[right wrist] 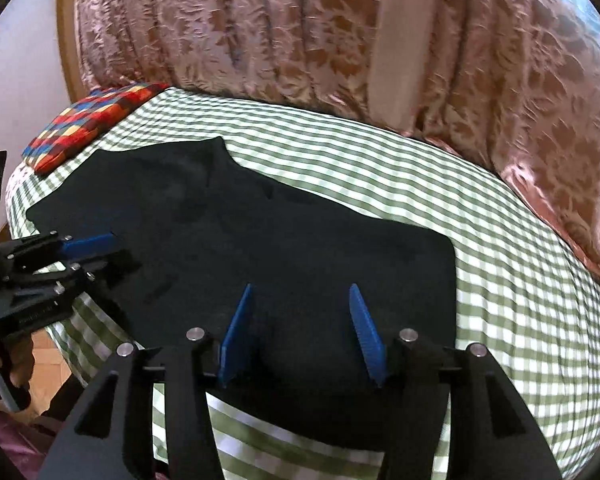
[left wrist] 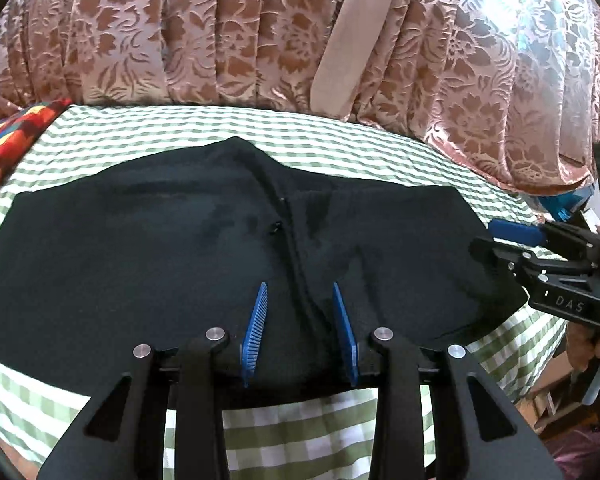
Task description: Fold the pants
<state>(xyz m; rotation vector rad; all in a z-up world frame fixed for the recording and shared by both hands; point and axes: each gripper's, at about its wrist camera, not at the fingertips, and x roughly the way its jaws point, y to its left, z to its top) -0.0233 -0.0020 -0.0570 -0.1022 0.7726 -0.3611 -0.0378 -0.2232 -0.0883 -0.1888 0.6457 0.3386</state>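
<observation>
Black pants lie spread flat on a bed with a green-and-white checked sheet; they also show in the right wrist view. My left gripper is open, its blue fingers over the near edge of the pants beside a seam, holding nothing. My right gripper is open over the near edge of the pants, empty. The right gripper also shows at the right of the left wrist view. The left gripper shows at the left of the right wrist view.
A brown floral curtain hangs behind the bed. A multicoloured patchwork cushion lies at the far left corner of the bed. The bed's near edge drops to a wooden floor on the left.
</observation>
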